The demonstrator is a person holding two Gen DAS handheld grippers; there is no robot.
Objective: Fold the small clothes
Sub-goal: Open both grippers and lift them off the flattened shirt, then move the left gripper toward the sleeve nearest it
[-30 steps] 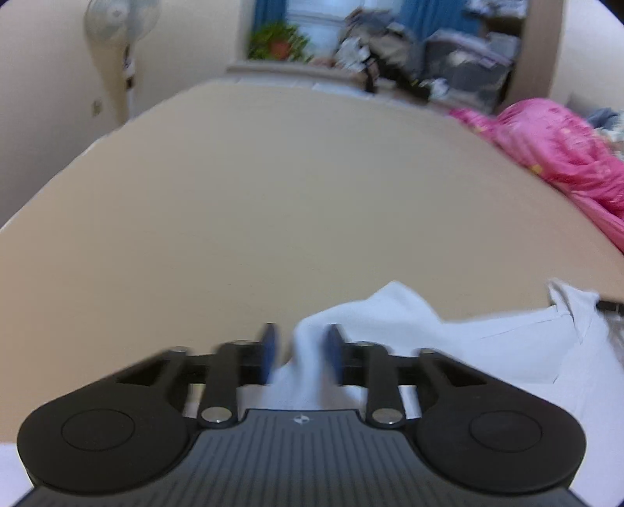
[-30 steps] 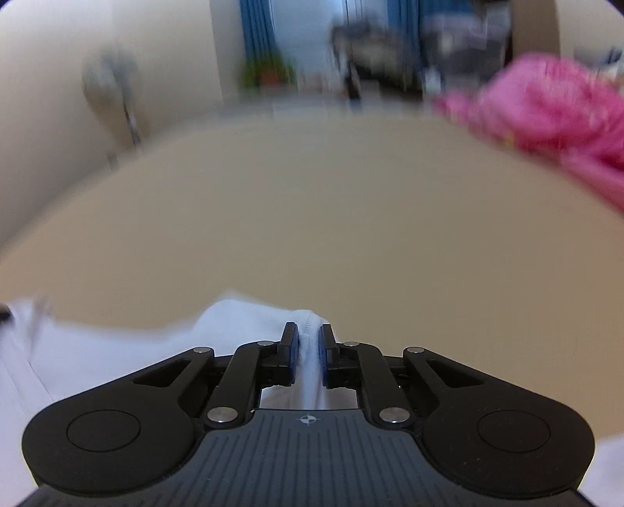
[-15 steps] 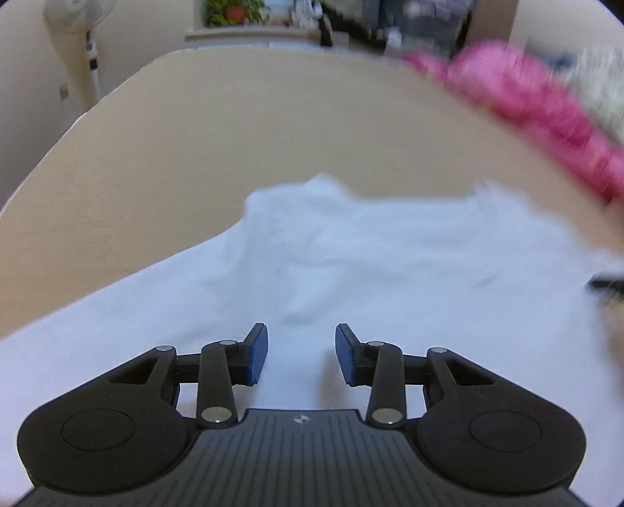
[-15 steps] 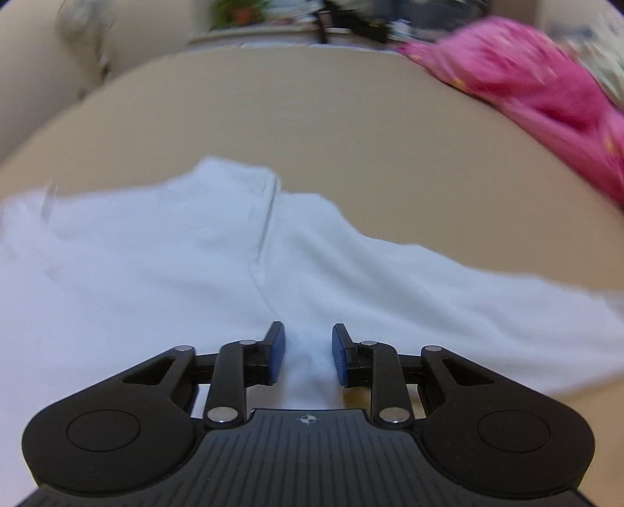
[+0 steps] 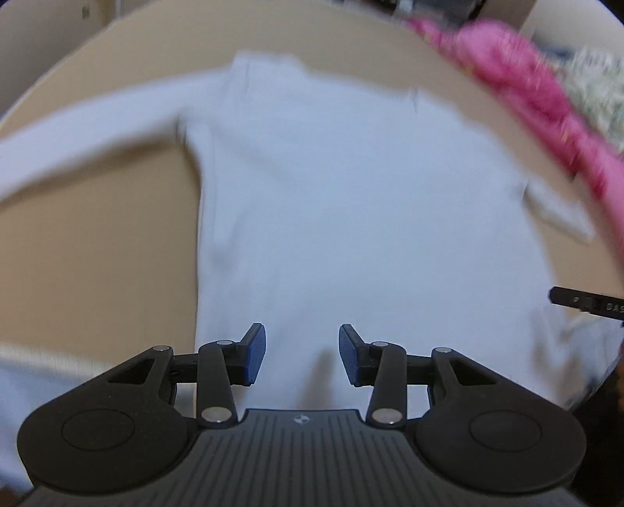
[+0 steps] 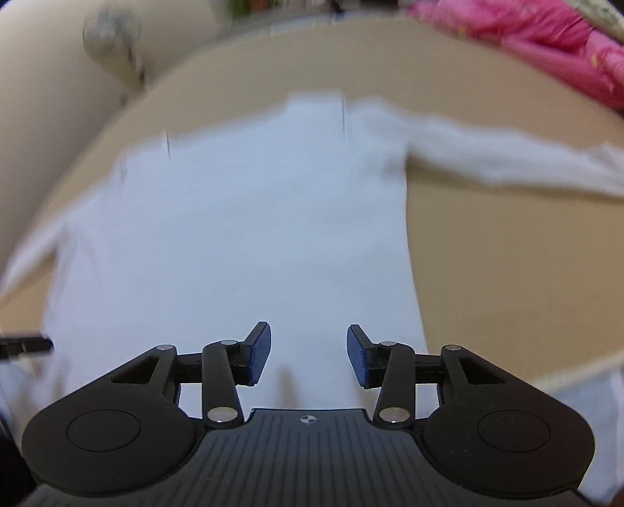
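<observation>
A white long-sleeved top (image 5: pixel 351 202) lies spread flat on the tan surface (image 5: pixel 97 234), neck away from me, sleeves out to both sides. It also fills the right wrist view (image 6: pixel 241 234). My left gripper (image 5: pixel 302 357) is open and empty above the top's near hem. My right gripper (image 6: pixel 308 357) is open and empty above the hem too. A tip of the right gripper (image 5: pixel 585 302) shows at the left wrist view's right edge, and a tip of the left gripper (image 6: pixel 23 345) at the right wrist view's left edge.
A pink bundle of cloth (image 5: pixel 546 89) lies at the far right of the surface, also in the right wrist view (image 6: pixel 546 35). A standing fan (image 6: pixel 113 35) is by the wall at far left. The tan surface's curved edge (image 6: pixel 117 113) runs on the left.
Both grippers let go of the white top, opened wide and pulled back and up. The top now lies spread flat with sleeves out.
</observation>
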